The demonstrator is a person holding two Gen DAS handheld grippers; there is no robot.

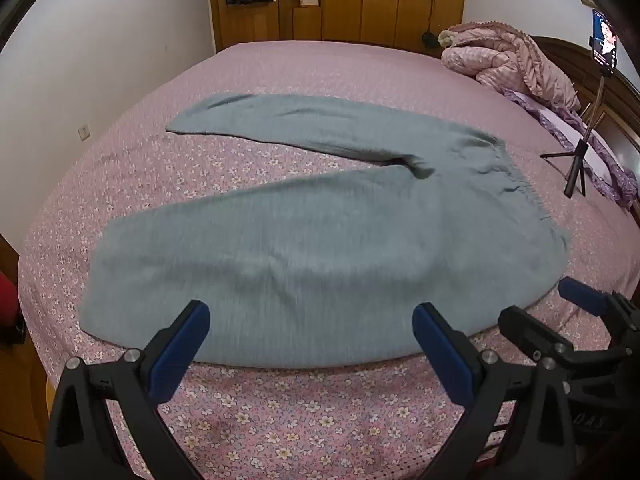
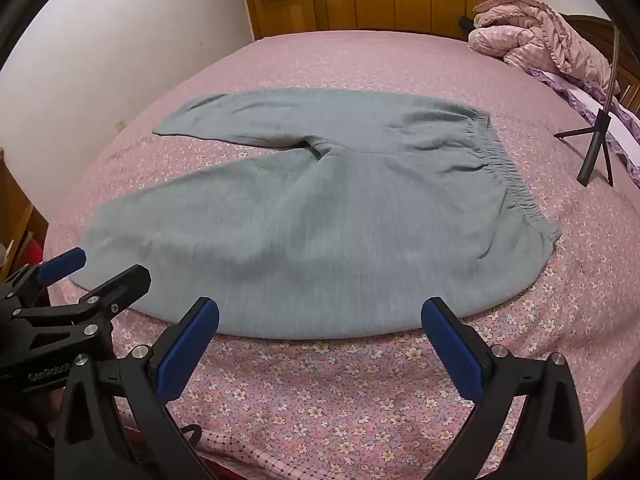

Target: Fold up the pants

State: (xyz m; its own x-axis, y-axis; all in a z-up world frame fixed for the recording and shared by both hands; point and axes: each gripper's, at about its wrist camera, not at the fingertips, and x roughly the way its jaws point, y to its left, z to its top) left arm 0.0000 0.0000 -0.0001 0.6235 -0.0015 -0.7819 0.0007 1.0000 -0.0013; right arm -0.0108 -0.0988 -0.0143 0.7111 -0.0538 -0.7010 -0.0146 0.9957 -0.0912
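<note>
To start the fold well, each tool should pinch the near leg's edge, the left tool (image 1: 311, 314) toward the cuff and the right tool (image 2: 320, 312) toward the waistband, then carry it over the far leg. Both tools stand wide apart, empty, just short of the grey sweatpants (image 1: 280, 240) spread flat on the bed (image 1: 280, 412).

Pants (image 1: 304, 240): grey-green knit cloth, matt, with a gathered elastic waistband (image 1: 516, 184). Sheet (image 1: 304, 412): thin pink cloth, floral print, matt. Quilt (image 1: 512, 60): padded pink fabric, ruffled edge. Wardrobe (image 1: 384, 0): varnished wood, slight sheen. Left gripper (image 1: 310, 320) and right gripper (image 2: 320, 314): matt black plastic arms, textured blue pads (image 2: 188, 344), bright metal pins. Tripod (image 1: 576, 168): smooth black legs.
</note>
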